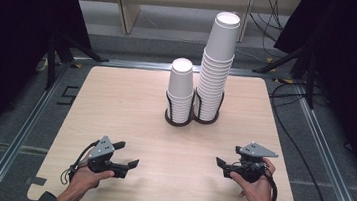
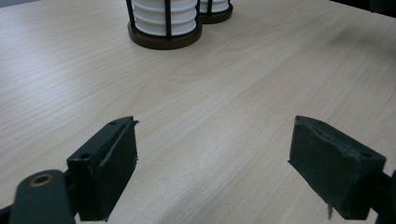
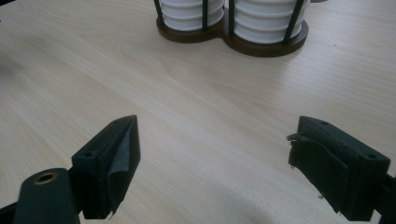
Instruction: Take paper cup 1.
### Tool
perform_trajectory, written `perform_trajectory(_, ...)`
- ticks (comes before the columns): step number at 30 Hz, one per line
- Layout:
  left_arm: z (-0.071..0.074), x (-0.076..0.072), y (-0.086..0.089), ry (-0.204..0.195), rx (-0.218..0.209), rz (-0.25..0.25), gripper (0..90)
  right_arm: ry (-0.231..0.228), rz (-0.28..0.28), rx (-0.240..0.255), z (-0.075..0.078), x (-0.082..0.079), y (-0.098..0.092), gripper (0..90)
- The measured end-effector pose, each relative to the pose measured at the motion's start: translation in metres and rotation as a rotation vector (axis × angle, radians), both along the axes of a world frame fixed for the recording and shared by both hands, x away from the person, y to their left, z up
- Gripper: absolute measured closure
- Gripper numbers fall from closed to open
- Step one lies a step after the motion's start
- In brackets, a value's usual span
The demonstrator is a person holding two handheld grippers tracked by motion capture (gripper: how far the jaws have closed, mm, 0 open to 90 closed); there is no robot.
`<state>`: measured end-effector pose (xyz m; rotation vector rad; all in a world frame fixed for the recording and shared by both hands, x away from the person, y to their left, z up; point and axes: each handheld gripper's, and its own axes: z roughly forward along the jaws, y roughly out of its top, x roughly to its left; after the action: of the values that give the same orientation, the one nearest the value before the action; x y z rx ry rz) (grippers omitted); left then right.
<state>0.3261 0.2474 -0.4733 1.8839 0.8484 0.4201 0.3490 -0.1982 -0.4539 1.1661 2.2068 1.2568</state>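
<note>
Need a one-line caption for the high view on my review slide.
Two hand-held tools, left tool and right tool, rest open on the wooden table before two stacks of white paper cups in a black holder.

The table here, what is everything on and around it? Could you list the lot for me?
Table: one, pale wood, centre of the high view.
Tall cup stack: one, white paper cups upside down, far middle of the table, right side of the holder.
Short cup stack: one, white, just left of the tall one.
Cup holder: one, dark base with black wire uprights, two joined rings around the stacks.
Shelf unit: one, light wood, on the floor beyond the table.
Cables: several, black, on the floor at right.
Left gripper: one, black, jaws apart, nothing between them, near edge.
Right gripper: one, black, jaws apart, nothing between them.
</note>
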Motion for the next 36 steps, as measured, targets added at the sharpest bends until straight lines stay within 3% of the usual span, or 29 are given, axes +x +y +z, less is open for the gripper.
perform_trajectory(3, 0.000, 0.001, 0.001, -0.002, 0.007, -0.005, 14.8, -0.002, -0.004, 0.008, 0.000, 0.000, 0.001, 15.6)
perform_trajectory(4, 0.000, 0.001, 0.001, -0.001, 0.011, -0.004, 14.8, 0.022, -0.009, 0.039, 0.000, -0.001, 0.004, 15.6)
perform_trajectory(5, 0.000, 0.001, 0.001, 0.000, 0.008, -0.002, 14.8, 0.022, -0.009, 0.039, 0.000, -0.001, 0.004, 15.6)
perform_trajectory(6, 0.000, 0.001, 0.001, 0.000, 0.007, -0.001, 14.8, -0.014, 0.009, 0.020, 0.000, 0.001, 0.003, 15.6)
perform_trajectory(10, 0.000, 0.000, 0.002, 0.001, 0.008, 0.005, 14.8, -0.002, 0.005, 0.035, 0.003, 0.002, 0.005, 15.7)
perform_trajectory(14, 0.000, 0.001, 0.002, 0.001, 0.006, 0.009, 14.8, -0.042, 0.014, 0.028, 0.008, 0.006, 0.008, 15.7)
perform_trajectory(15, 0.000, 0.001, 0.002, 0.001, 0.006, 0.011, 14.8, -0.018, 0.010, 0.036, 0.011, 0.005, 0.010, 15.6)
perform_trajectory(17, 0.000, 0.001, 0.002, 0.003, 0.002, 0.016, 14.7, -0.047, 0.023, 0.041, 0.014, 0.009, 0.012, 15.6)
perform_trajectory(19, 0.000, 0.002, 0.003, 0.002, 0.004, 0.013, 14.8, -0.045, 0.024, 0.051, 0.015, 0.010, 0.014, 15.6)
perform_trajectory(25, -0.001, 0.002, 0.003, 0.006, -0.006, 0.020, 14.8, -0.079, 0.052, 0.063, 0.033, 0.022, 0.031, 15.8)
perform_trajectory(26, -0.001, 0.002, 0.003, 0.008, 0.003, 0.021, 14.8, -0.065, 0.057, 0.062, 0.039, 0.023, 0.035, 15.8)
perform_trajectory(29, -0.001, 0.002, 0.003, 0.011, 0.002, 0.021, 14.8, -0.098, 0.068, 0.068, 0.047, 0.029, 0.041, 15.7)
perform_trajectory(30, -0.001, 0.002, 0.003, 0.010, 0.000, 0.022, 14.8, -0.074, 0.077, 0.080, 0.050, 0.029, 0.044, 15.7)
perform_trajectory(36, -0.001, 0.002, 0.003, 0.013, 0.007, 0.025, 14.8, -0.103, 0.089, 0.097, 0.064, 0.039, 0.052, 15.9)
